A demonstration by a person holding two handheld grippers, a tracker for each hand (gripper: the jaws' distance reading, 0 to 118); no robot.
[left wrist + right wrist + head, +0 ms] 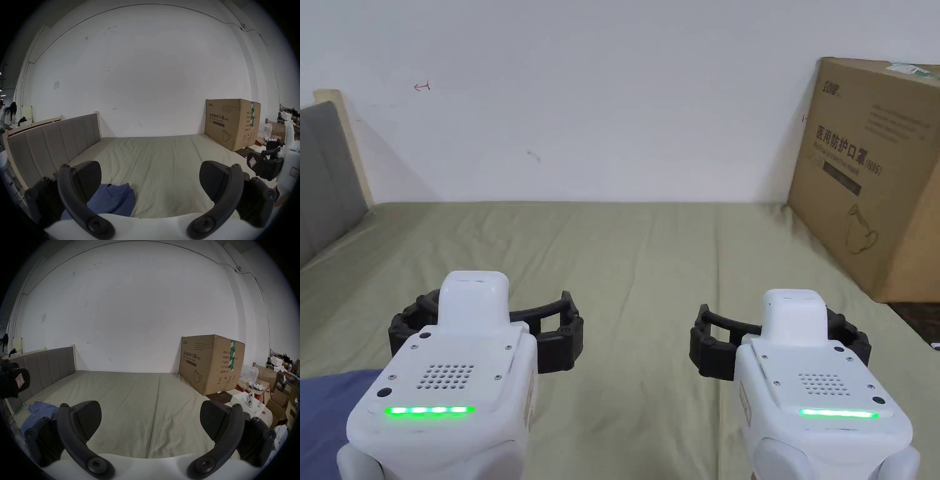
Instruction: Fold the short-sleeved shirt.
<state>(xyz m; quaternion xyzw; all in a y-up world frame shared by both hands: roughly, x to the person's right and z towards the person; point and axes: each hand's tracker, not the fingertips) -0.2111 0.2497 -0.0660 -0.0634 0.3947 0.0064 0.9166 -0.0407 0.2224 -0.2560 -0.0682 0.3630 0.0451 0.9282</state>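
The left gripper [150,180] and the right gripper [151,420] both hover wide open and empty over the olive bed sheet [650,250]. The crumpled blue short-sleeved shirt [113,201] lies on the sheet below the left gripper, near the grey headboard [53,146].

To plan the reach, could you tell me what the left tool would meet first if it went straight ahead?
Probably nothing near: the left tool points over bare bed sheet toward the wall; the blue shirt lies below, leftward.
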